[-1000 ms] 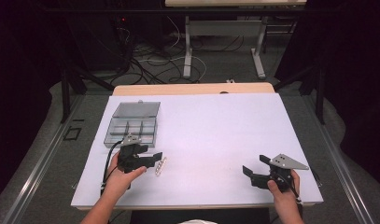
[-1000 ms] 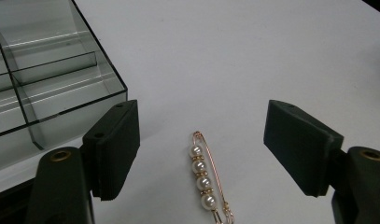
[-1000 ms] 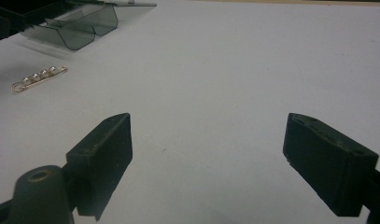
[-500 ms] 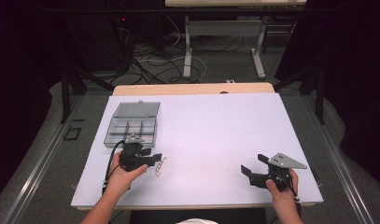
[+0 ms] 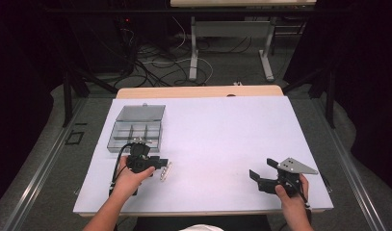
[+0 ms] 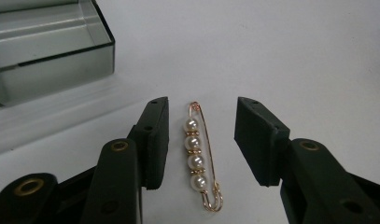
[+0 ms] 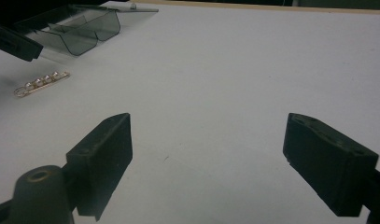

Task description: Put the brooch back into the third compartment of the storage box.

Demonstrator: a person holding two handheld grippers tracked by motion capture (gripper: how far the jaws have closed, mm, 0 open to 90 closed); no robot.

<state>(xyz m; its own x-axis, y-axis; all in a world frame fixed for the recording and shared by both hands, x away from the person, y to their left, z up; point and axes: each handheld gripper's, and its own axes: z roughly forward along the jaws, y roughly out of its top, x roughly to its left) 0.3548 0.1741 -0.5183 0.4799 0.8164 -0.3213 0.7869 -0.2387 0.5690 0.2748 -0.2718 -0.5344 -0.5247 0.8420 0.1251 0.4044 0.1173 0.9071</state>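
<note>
my left hand-held gripper (image 6: pixel 201 140) straddles the pearl brooch pin (image 6: pixel 200 156), jaws apart; next i'd judge closing gently on it.

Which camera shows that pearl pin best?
The left gripper view: the pin lies close up between the open jaws, four pearls countable. The high view shows a tiny sliver; the right gripper view shows it far off, small.
</note>
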